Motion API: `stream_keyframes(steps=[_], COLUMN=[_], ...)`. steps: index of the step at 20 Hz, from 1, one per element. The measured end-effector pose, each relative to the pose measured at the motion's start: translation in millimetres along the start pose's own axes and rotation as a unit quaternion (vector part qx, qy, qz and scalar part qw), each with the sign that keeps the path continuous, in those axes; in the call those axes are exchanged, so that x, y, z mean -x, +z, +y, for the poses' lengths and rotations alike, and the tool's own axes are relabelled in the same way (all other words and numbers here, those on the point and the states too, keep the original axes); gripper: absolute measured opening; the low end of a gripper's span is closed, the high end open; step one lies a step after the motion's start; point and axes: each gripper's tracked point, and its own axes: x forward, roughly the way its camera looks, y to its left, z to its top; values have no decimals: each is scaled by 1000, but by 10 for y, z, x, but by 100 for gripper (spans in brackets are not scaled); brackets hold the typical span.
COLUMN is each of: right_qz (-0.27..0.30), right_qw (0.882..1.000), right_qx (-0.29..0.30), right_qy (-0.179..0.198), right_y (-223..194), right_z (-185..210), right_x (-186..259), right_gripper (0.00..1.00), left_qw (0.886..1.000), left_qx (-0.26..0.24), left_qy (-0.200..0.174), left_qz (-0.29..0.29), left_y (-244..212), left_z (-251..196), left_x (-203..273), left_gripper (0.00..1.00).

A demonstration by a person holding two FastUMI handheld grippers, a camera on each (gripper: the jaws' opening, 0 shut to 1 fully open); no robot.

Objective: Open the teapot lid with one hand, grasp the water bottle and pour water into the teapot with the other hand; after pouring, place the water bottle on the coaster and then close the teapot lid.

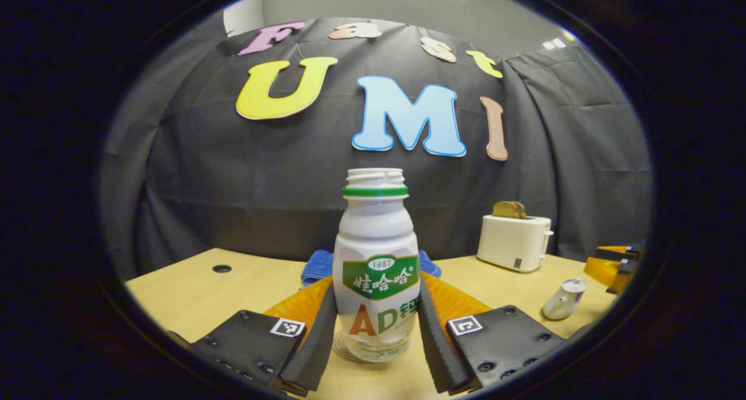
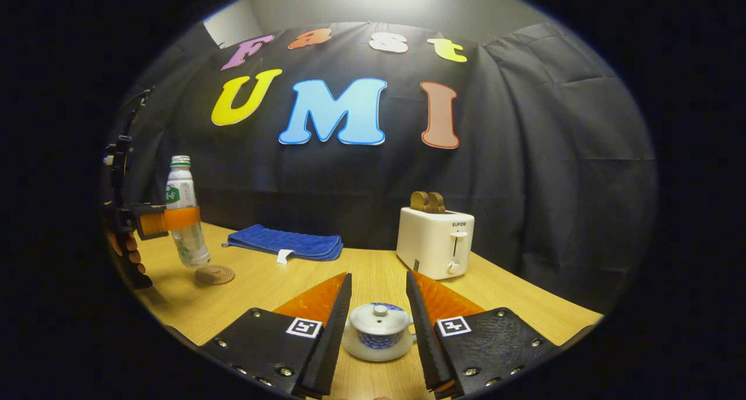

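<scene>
In the left gripper view we see the left gripper clamped on the water bottle, one finger pressed against each side of its lower body; the bottle stands upright, uncapped, its clear base just above the wooden table. In the right gripper view the same bottle appears at the far left, held tilted slightly and lifted clear of the table, with the round coaster lying just beside and below its base; a hand grips the left gripper's handle there.

The right gripper is released, its fingers spread apart either side of the teapot without touching it; the lid sits closed on the pot, knob upward. From the left gripper view the teapot is small at the near right.

A folded blue cloth lies at the far side of the table, between bottle and toaster; the toaster stands at the far right, with two slices of bread poking from its slots.
</scene>
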Motion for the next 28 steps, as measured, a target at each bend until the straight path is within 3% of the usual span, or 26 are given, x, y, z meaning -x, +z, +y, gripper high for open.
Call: stream_keyframes(steps=[2, 4, 6, 7, 8, 9, 10, 13, 16, 19, 21, 23, 24, 28], right_qz=[-3, 1, 2, 0, -1, -1, -5, -11, -11, -8, -12, -16, -18, -18], right_qw=[1000, 1000, 1000, 1000, 1000, 1000, 1000, 1000, 1000, 1000, 1000, 1000, 1000, 999], right_qx=[4, 2, 0, -2, -2, -3, -7, -13, -13, -9, -12, -10, -9, -18], right_qy=[12, 22, 23, 23, 22, 18, 14, 10, 14, 17, 21, 20, 21, 30], right_y=[10, -6, 0, 16, 27, 17, 32, 62, 50, 38, 69, 80, 92, 91], right_z=[67, 111, 108, 110, 99, 73, 47, 24, 46, 62, 89, 83, 93, 143], right_x=[29, 42, 51, 54, 58, 57, 58, 61, 61, 59, 79, 88, 93, 125], right_gripper=[58, 57, 57, 58, 58, 58, 58, 58, 57, 58, 58, 58, 58, 58], left_qw=[1000, 1000, 999, 1000, 1000, 999, 999, 999, 999, 999, 999, 999, 999, 999], left_qx=[13, -1, -19, -15, -12, -14, -18, -21, -24, -22, -26, -35, -42, -38], left_qy=[3, 7, 18, 15, 13, 17, 17, 17, 14, 7, 7, 16, 22, 32], left_qz=[9, 24, 21, 20, 22, 28, 33, 36, 35, 37, 35, 27, 20, 19], left_y=[-123, -259, -286, -277, -300, -337, -382, -405, -411, -406, -384, -321, -278, -273], left_z=[15, 53, 140, 113, 96, 120, 124, 131, 120, 63, 44, 57, 62, 84], left_x=[-135, -217, -285, -312, -347, -356, -366, -377, -394, -384, -356, -283, -251, -136], left_gripper=[79, 75, 78, 70, 79, 79, 70, 79, 75, 82, 100, 93, 98, 99])
